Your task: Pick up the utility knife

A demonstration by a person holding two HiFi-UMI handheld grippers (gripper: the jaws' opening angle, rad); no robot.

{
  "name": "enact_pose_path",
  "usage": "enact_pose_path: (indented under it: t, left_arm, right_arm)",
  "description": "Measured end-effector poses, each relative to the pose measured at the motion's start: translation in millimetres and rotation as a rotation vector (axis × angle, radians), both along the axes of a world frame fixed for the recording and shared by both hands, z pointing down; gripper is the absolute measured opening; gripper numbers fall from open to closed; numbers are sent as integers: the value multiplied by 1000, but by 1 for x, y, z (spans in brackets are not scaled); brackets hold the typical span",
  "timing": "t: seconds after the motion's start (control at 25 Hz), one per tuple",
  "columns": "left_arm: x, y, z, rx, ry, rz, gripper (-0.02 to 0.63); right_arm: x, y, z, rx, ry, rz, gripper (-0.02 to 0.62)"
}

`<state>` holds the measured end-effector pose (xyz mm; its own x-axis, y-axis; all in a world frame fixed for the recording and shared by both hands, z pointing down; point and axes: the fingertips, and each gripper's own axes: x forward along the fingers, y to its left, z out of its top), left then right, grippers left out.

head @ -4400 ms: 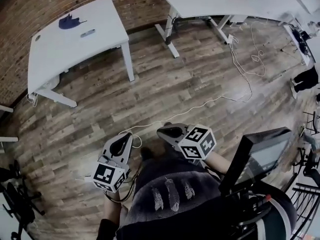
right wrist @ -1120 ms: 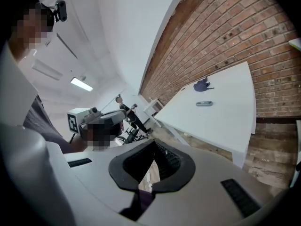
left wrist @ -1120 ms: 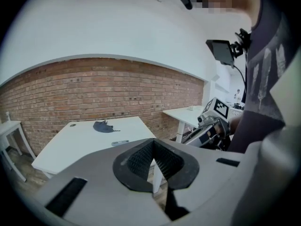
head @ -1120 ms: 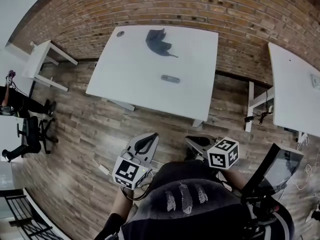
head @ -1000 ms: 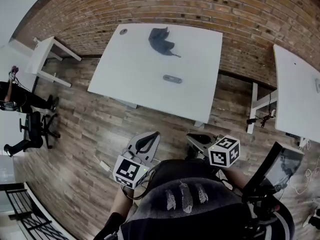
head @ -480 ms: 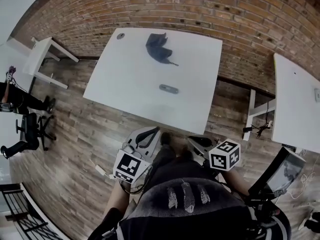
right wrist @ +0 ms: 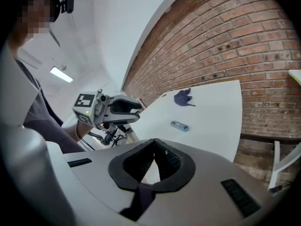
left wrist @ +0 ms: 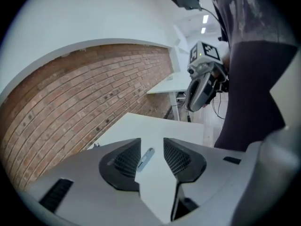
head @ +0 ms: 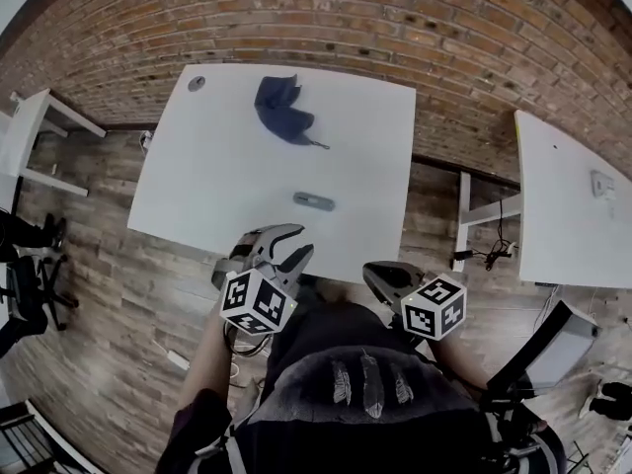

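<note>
The utility knife (head: 314, 201) lies flat on the white table (head: 207, 186), a little on my side of the table's middle, with bare top all round it. A dark blue cloth (head: 279, 110) sits at the table's far side, well apart from the knife.

My left gripper (head: 299, 242) hangs over the table's near edge. Its jaws have just been opening and now stand parted with nothing between the pads. In the left gripper view the knife shows through the gap, but it is farther up the table and untouched. My right gripper (head: 373, 271) hovers just off the same near edge, jaws pressed together on nothing.

I judge the knife to be light and rigid: a slim, hard, greyish body that won't give under my pads. It sits very low on a smooth top, so it could skid away if one pad nudges it first. I'd bring the left jaws down to straddle the narrow width at mid-body, tips almost on the table, then close squarely on the two long sides. I'd stay off both ends, as I cannot tell which one carries the blade, or whether it is out.
</note>
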<state>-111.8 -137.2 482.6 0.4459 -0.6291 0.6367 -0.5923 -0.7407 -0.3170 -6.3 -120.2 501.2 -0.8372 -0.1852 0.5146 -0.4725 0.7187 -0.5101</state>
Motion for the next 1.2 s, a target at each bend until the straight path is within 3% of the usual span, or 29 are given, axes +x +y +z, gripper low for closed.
enact_pose_path:
  t: [0.12,0.24,0.4,0.64,1.04,1.2]
  left_arm:
    - [-13,-33,30,-66,-16,91,207]
    - [-25,-63,63,-123,-90,198,258]
    - [-28,-88,95,-166,-200,319,262]
    - [-27,-97,141,-239,-281,456,261]
    - [-19,-98,171,-399,-232,526,250]
    - [-20,-93,176,-497,-182,517,201]
  right_arm:
    - [-11,-15,-1,-1,30,37,-2]
    - [-19,-26,1,-6,60,81,-2]
    - [-19,-38,-2,8,94,159,-2]
    - [-24,-41,-1,2,127,242,-2]
    - [-19,-41,6,-17,150,318,-2]
    - [-20,-46,9,-25,130,288,-2]
